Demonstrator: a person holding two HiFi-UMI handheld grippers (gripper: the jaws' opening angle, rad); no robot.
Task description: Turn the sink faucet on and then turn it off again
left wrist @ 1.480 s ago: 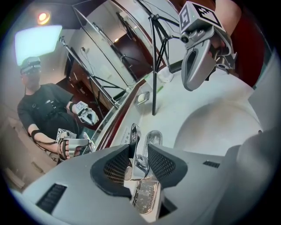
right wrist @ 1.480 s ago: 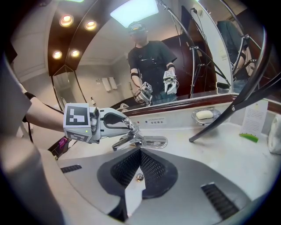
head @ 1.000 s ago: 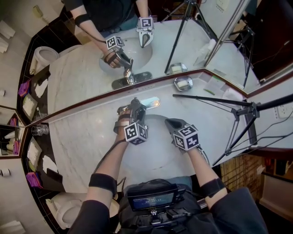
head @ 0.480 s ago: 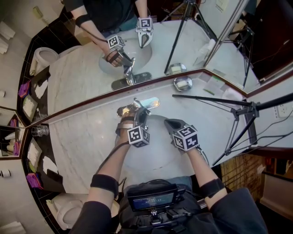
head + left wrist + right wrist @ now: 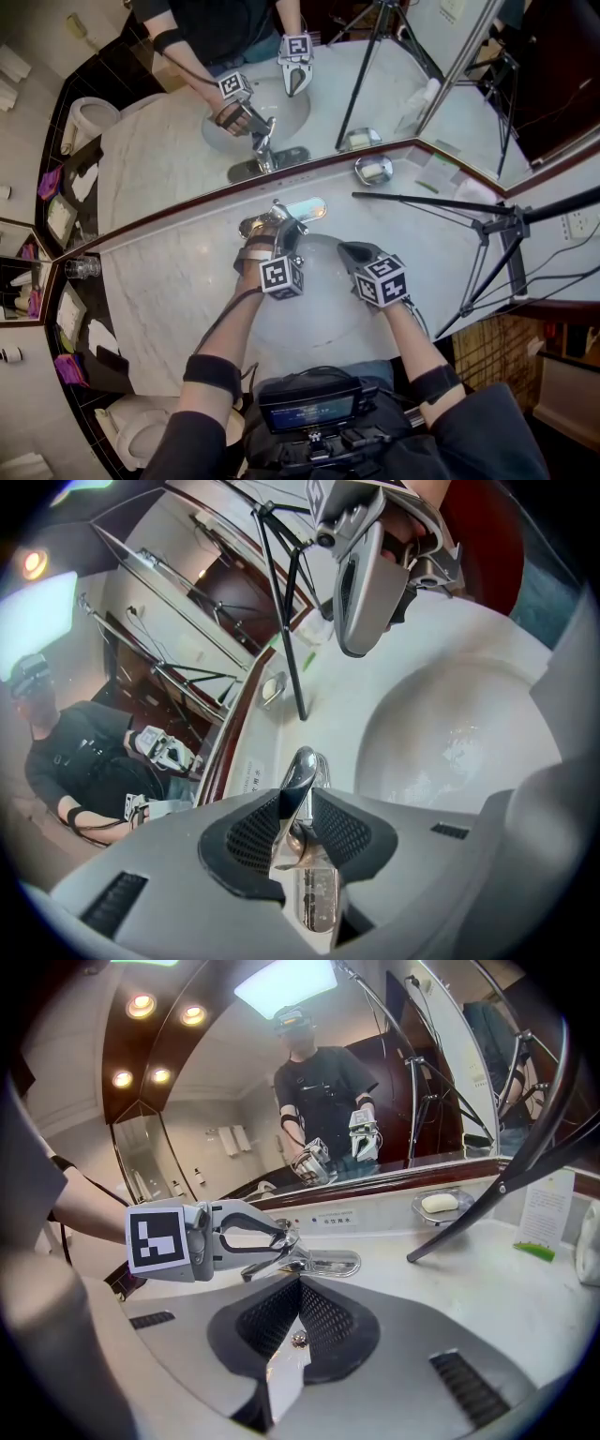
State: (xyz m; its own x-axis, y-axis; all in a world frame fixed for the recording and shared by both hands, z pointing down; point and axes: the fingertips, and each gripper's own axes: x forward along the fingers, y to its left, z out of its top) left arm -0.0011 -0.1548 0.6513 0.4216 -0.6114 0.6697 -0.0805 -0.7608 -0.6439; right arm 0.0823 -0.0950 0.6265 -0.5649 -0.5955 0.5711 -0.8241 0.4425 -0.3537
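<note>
Your left gripper (image 5: 275,230) has just been closing its jaws, and now its pads press on the lever (image 5: 301,771) of the faucet (image 5: 326,1262), which stands at the back edge of the basin (image 5: 317,314). Your right gripper (image 5: 300,1309) is closed on nothing and hangs over the basin.

No water stream shows, so I judge you are at the first step, turning on. Next, move the lever slowly and keep the pads firm, because the chrome looks slippery.

The count is two grippers, one faucet, one lever, one basin, and one soap dish (image 5: 360,167) with one soap (image 5: 439,1203). The mirror (image 5: 169,159) only repeats them.
</note>
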